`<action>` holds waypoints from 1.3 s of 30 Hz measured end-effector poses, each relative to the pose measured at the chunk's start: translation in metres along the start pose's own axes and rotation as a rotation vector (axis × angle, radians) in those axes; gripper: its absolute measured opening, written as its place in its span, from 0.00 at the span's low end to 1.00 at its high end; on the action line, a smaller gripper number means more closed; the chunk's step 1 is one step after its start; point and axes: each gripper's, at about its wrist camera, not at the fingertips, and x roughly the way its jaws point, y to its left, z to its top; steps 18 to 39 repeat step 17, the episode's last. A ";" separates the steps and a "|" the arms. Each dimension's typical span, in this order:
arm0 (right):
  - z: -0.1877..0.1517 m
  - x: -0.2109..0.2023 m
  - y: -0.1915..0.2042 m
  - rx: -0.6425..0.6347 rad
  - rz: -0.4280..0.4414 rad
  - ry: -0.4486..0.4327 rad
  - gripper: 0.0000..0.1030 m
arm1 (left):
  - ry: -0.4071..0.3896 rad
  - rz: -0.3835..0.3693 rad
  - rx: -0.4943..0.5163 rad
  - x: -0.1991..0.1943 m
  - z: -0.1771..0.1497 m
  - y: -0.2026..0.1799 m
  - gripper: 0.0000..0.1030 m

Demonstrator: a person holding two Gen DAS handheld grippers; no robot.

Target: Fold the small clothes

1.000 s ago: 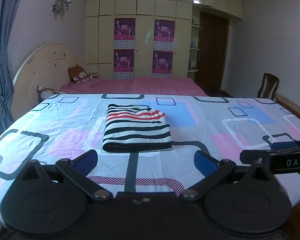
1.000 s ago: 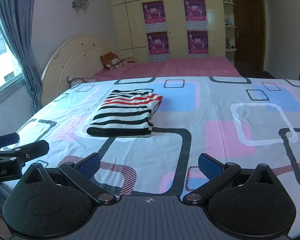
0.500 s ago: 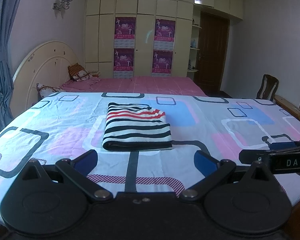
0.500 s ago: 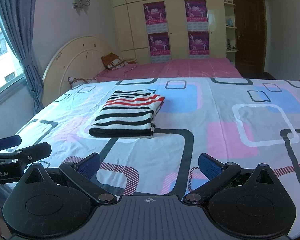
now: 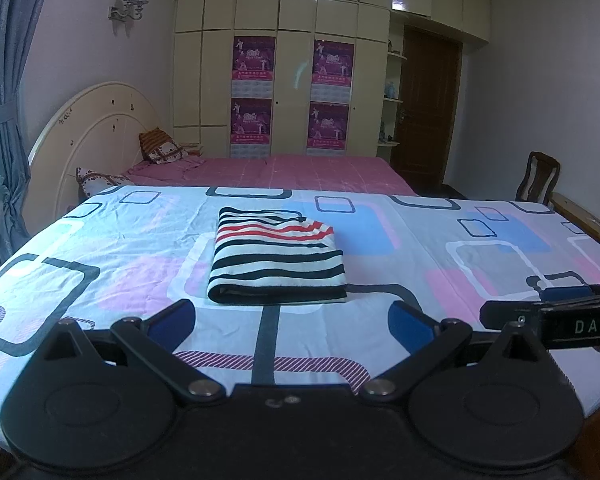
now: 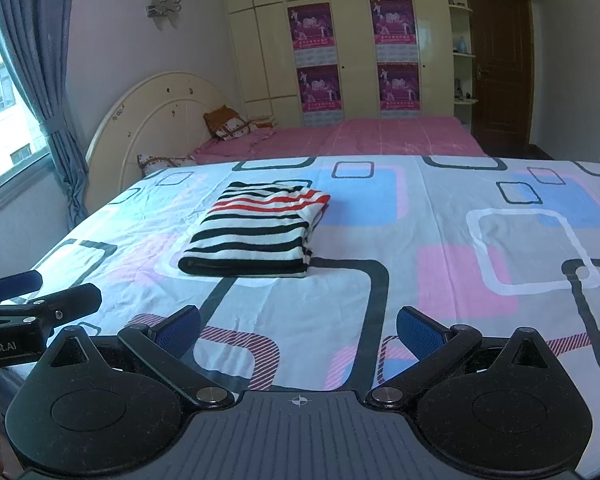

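A small striped garment [image 5: 277,264], white with black and red stripes, lies folded into a neat rectangle on the patterned bed sheet [image 5: 460,272]. It also shows in the right wrist view [image 6: 256,232]. My left gripper [image 5: 292,328] is open and empty, held back from the garment near the bed's front edge. My right gripper [image 6: 298,334] is open and empty, also back from it and to its right. Each gripper appears at the edge of the other's view: the right one [image 5: 556,312] and the left one [image 6: 32,296].
A second bed with a pink cover [image 5: 276,172] and pillows [image 5: 160,148] stands behind. Beyond are a round headboard [image 5: 96,136], cupboards with posters [image 5: 292,92], a dark door [image 5: 428,104], a wooden chair [image 5: 538,176] at the right, and a curtained window [image 6: 16,92] at the left.
Both grippers have drifted slightly, so the view has shifted a little. The folded garment has not moved. Both grippers stay open.
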 end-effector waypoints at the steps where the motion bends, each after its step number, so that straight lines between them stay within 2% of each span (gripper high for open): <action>1: 0.000 0.000 0.000 0.000 -0.001 0.000 1.00 | 0.000 0.000 -0.001 0.000 0.000 0.000 1.00; 10: 0.001 0.001 -0.002 0.005 -0.004 0.000 1.00 | -0.006 0.006 0.011 0.000 0.001 -0.005 1.00; 13: 0.001 0.001 -0.002 0.003 -0.004 0.001 1.00 | -0.008 0.001 0.020 0.000 0.000 -0.008 0.96; 39: 0.001 0.002 -0.004 0.001 -0.001 0.002 1.00 | -0.003 0.006 0.014 0.000 -0.001 -0.010 0.96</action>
